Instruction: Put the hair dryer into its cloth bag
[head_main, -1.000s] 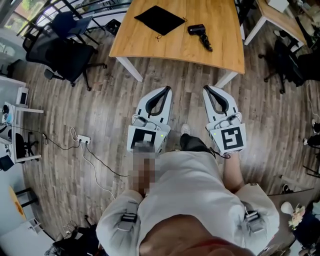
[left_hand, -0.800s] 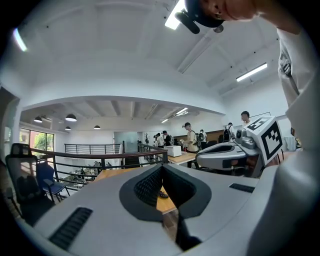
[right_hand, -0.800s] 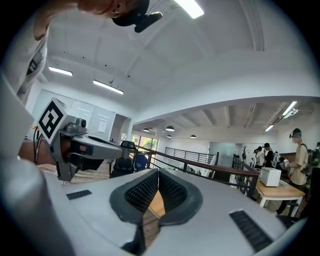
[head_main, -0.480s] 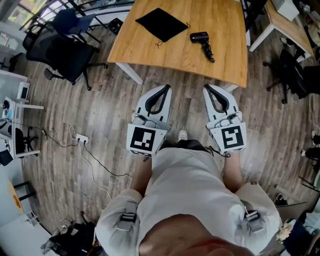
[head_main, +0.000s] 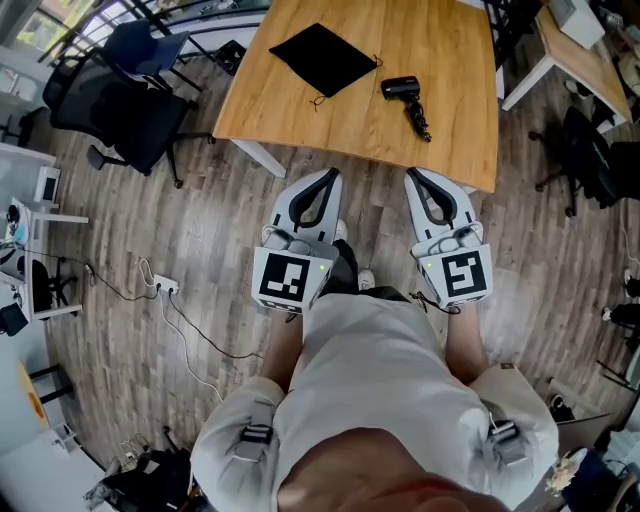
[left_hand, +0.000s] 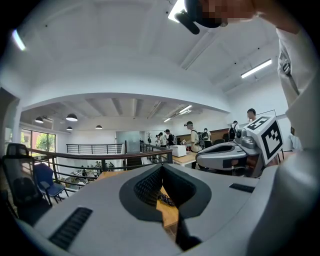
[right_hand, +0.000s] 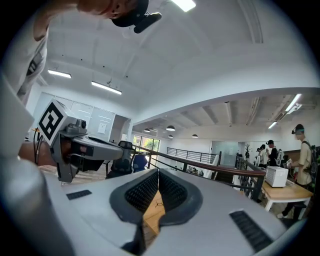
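A black cloth bag (head_main: 323, 57) lies flat on the wooden table (head_main: 440, 140) at the top of the head view. To its right lies a black hair dryer (head_main: 405, 93) with its coiled cord trailing toward me. Both grippers are held side by side over the wood floor, short of the table's near edge and pointing at it. My left gripper (head_main: 331, 177) is shut and holds nothing, and so is my right gripper (head_main: 413, 176). In the left gripper view the closed tips (left_hand: 161, 166) frame a strip of tabletop. The right gripper view shows the same between its tips (right_hand: 158, 172).
Black office chairs (head_main: 130, 105) stand left of the table. A second desk (head_main: 585, 55) and another chair (head_main: 590, 150) are at the right. A power strip with cables (head_main: 165, 282) lies on the floor at the left. Several people stand far off past a railing (left_hand: 100, 156).
I have walked toward the table: its near edge, the bag and the dryer have slid lower in the head view, closer to both grippers. Both jaws stayed shut.
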